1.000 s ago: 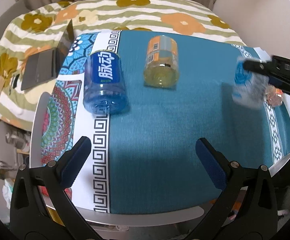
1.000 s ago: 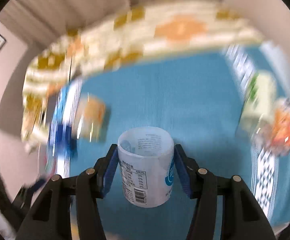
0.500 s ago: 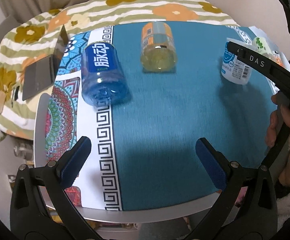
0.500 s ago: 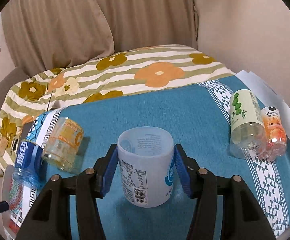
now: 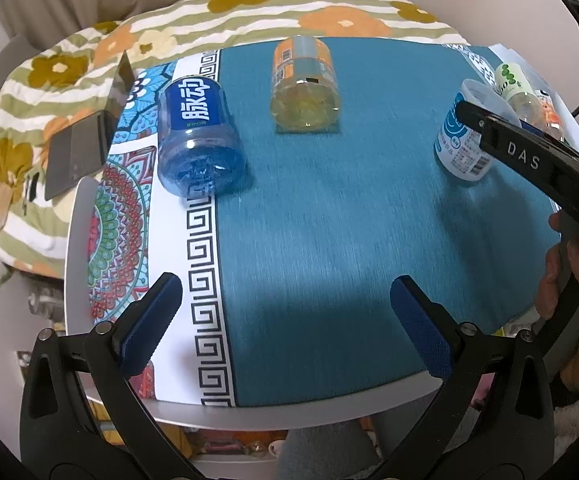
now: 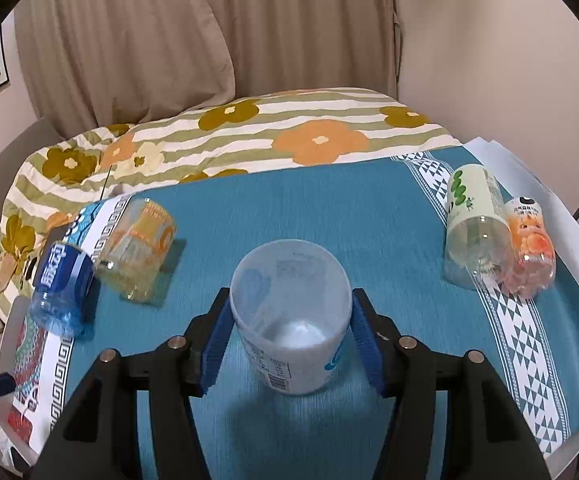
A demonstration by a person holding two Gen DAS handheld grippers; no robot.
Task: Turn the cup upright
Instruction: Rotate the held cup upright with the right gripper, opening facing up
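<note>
A translucent white cup (image 6: pixel 291 316) with a barcode label stands mouth-up on the teal tablecloth (image 6: pixel 329 208). My right gripper (image 6: pixel 289 328) sits around it, its blue pads against the cup's sides. The cup (image 5: pixel 459 136) also shows at the right in the left wrist view, partly behind the right gripper's black arm. My left gripper (image 5: pixel 285 328) is open and empty above the table's near edge.
A blue cup (image 5: pixel 197 136) and an orange-labelled cup (image 5: pixel 305 84) lie on their sides at the left and middle. A green-labelled cup (image 6: pixel 473 228) and an orange cartoon cup (image 6: pixel 529 252) lie at the right. A floral blanket (image 6: pixel 249 128) lies beyond.
My right gripper swung the cup from a blurred, moving pose to upright, then lowered it onto the cloth. The left gripper stayed open and moved little.
</note>
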